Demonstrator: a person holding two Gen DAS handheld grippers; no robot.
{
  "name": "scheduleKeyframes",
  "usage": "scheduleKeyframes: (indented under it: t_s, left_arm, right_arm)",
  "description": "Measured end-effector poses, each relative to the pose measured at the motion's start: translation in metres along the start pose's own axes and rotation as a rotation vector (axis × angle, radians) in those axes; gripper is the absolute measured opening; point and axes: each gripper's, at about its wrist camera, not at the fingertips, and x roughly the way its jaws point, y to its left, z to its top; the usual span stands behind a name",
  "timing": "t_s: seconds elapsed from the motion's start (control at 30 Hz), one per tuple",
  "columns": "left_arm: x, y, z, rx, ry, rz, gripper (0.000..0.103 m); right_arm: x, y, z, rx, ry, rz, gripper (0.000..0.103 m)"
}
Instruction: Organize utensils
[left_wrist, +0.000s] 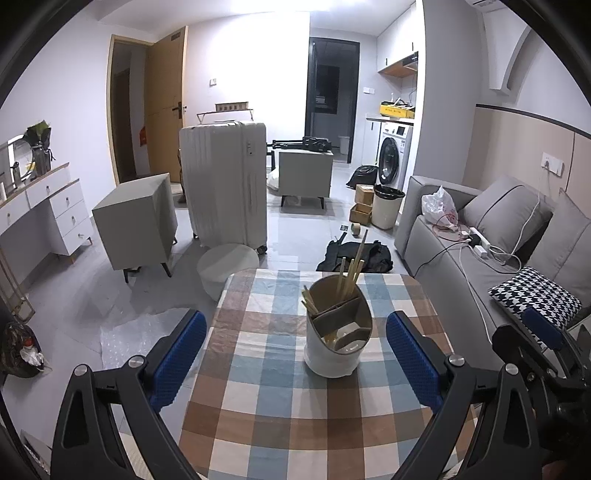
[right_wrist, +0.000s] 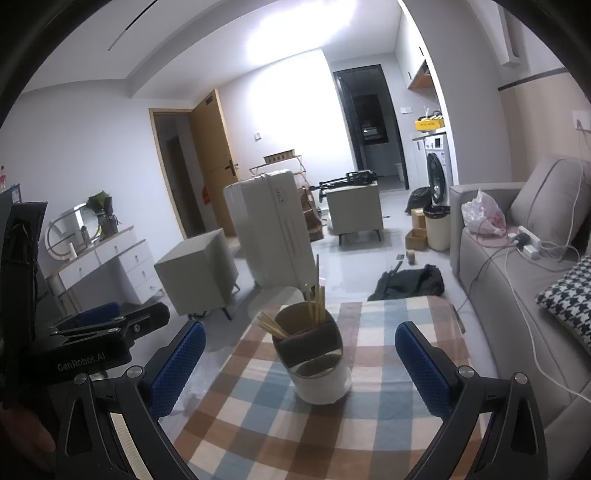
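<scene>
A white holder (left_wrist: 338, 332) stands upright on the table (left_wrist: 266, 406), which is covered in a brown, blue and cream checked cloth. The holder's brown-lined top is split into compartments. Several chopsticks (left_wrist: 351, 267) stand in the rear compartment, leaning at slightly different angles, and a few more (left_wrist: 309, 300) poke out of the compartment on its left side. In the front compartment something pale lies low inside; it is too dim to tell what it is.

The left hand-held gripper (left_wrist: 297, 354) hangs over the table with its blue-padded fingers spread wide, holding nothing; the holder sits ahead between the two pads without touching either. The right hand-held gripper (right_wrist: 299, 362) is likewise released and empty, its pads apart on either side of the holder (right_wrist: 317, 360), whose chopsticks (right_wrist: 317, 301) show clearly from this side.

Beyond the table are a suitcase (left_wrist: 225, 188) on the floor and a grey sofa (left_wrist: 480, 236) to the right.
</scene>
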Motion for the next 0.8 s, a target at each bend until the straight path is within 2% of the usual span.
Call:
scheduleKeyframes:
  t_s: [0.8]
  left_arm:
    - [0.0023, 0.0069, -0.0007, -0.018, 0.010, -0.008, 0.095]
  right_arm:
    - [-0.0030, -0.0004, 0.0004, 0.009, 0.001, -0.008, 0.103]
